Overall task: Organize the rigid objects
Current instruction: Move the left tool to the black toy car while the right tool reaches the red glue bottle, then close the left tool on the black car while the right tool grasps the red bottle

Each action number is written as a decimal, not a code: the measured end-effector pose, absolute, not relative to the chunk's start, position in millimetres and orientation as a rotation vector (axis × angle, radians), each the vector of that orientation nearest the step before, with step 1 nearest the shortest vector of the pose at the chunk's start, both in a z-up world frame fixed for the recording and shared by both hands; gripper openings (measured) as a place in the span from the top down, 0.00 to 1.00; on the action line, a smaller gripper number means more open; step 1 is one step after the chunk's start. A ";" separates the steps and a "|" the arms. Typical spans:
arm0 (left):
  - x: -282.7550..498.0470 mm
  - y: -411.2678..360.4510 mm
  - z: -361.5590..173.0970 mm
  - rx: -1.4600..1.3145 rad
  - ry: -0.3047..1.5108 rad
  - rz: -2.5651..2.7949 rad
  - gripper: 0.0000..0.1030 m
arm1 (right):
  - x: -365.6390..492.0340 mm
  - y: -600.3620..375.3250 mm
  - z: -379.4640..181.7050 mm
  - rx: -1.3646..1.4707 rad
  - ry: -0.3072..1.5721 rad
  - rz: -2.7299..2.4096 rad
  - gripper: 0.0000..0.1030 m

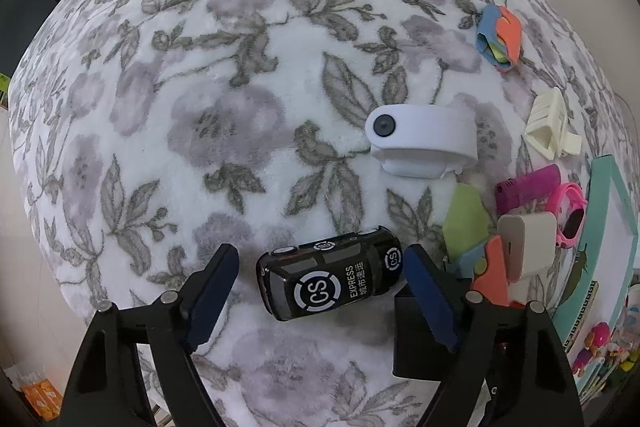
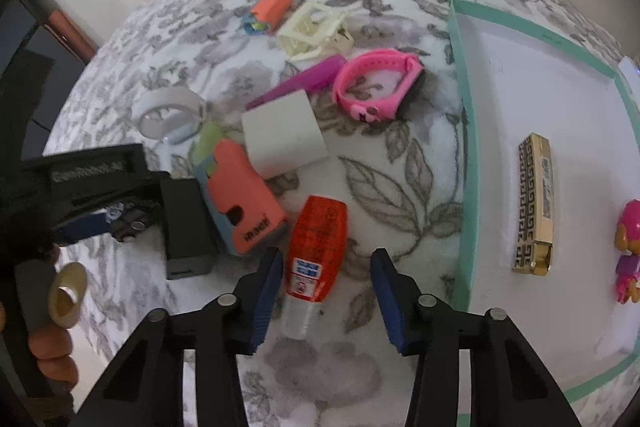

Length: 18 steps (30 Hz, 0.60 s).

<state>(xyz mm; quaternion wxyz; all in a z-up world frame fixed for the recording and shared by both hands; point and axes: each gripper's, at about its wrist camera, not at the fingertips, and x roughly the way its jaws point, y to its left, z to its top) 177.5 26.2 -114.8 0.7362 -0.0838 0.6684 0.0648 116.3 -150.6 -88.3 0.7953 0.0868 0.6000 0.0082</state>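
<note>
Risk, left side: the black toy van (image 1: 329, 277) lies skewed between the fingers, at lower centre of the left wrist view. If the jaws close on it at this slant, I judge it could swivel or squirt out across the soft floral blanket (image 1: 224, 99).
Risk, crowding: a black block (image 1: 412, 335) sits right against the right-hand finger, with the coral and blue sharpener (image 2: 240, 195) and the white box (image 2: 284, 135) just beyond. A wide closing sweep may nudge that pile.
Risk, right side: the orange bottle (image 2: 316, 247) is round-sided with a clear cap toward the camera. A pinch low on the cap might make it roll or tip.
Risk, drop-off: the teal-rimmed tray (image 2: 464, 163), at the right of the right wrist view, already holds a patterned gold box (image 2: 534, 203) and a pink figure (image 2: 628, 251). A careless set-down could knock them.
Left gripper (image 1: 320, 291): released, jaws wide, straddling the van. One pad looks close to the van's front end, but I cannot tell whether it touches.
Right gripper (image 2: 326, 303): jaws partly drawn in around the bottle's lower end. A clear gap shows on the right side, so nothing is clenched.
Other items: the pink watch (image 2: 376, 87), cream clip (image 2: 316, 31) and white band (image 2: 170, 113) lie loose in the upper part of the frame.
</note>
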 end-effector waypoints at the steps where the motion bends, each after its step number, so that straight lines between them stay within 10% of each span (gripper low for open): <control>1: 177.5 24.6 -114.8 -0.183 1.468 0.141 0.18 | 116.6 -151.1 -88.6 0.190 1.290 0.017 0.54; 18: 174.7 18.9 -125.1 -0.157 1.486 0.158 0.21 | 117.9 -139.6 -91.8 0.088 1.293 0.012 0.54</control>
